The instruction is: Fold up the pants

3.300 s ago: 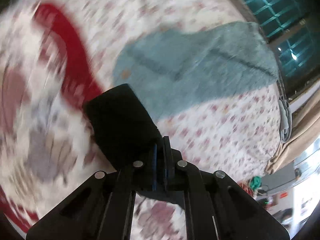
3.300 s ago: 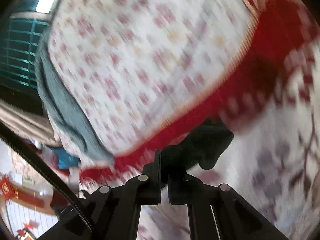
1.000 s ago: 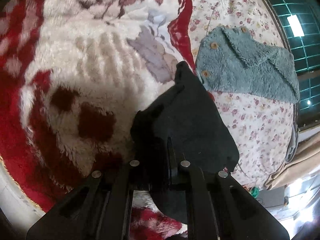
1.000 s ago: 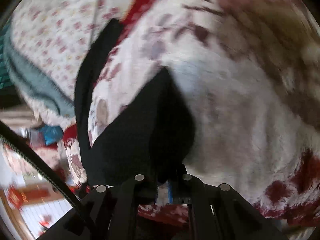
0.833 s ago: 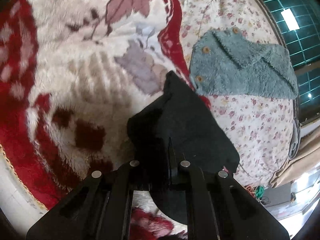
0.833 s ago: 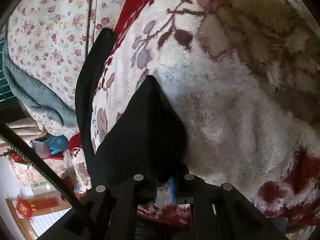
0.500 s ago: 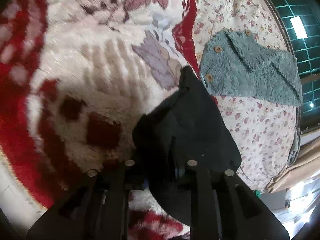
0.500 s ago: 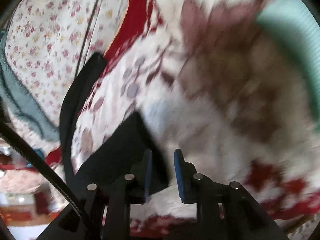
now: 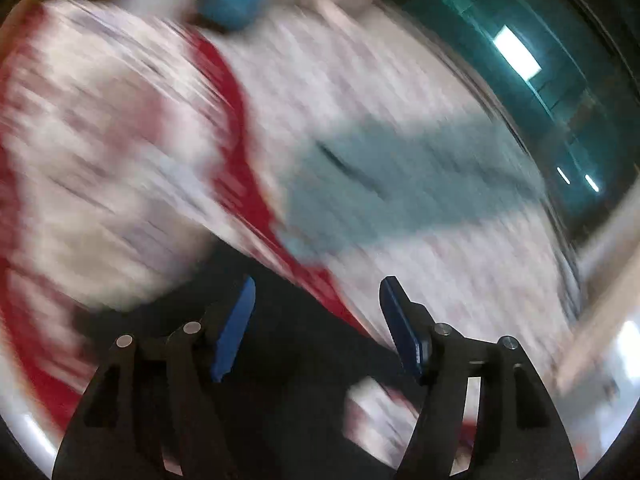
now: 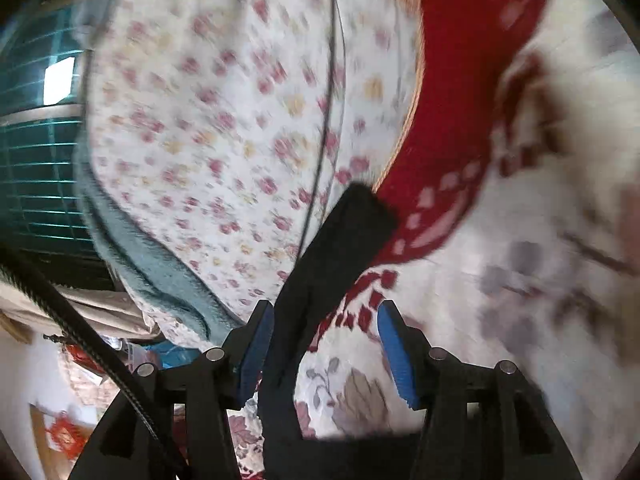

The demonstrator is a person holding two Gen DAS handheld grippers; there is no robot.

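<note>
The black pants (image 10: 340, 240) lie on the bed as a long dark strip that runs from the red blanket border down past my right gripper (image 10: 326, 308). Its jaws are opening; the cloth passes between them close to the left blue pad (image 10: 256, 352), and neither pad presses on it. The left wrist view is heavily blurred. There the left gripper (image 9: 320, 284) has its jaws opening too, with the blue pads (image 9: 236, 328) wide apart. The black pants (image 9: 296, 344) lie loose below and between them, not gripped.
A fluffy red-and-white blanket (image 10: 520, 220) covers one side of the bed and a floral sheet (image 10: 220, 120) the other. A teal fleece garment (image 9: 380, 184) lies on the sheet, with a teal-tinted window (image 9: 560, 80) beyond. Clutter sits on the floor past the bed edge (image 10: 80, 360).
Both grippers, shut on the black pants a second ago, have spread their jaws and let the cloth go. Both have lifted and swung away; the pants now lie on the blanket.
</note>
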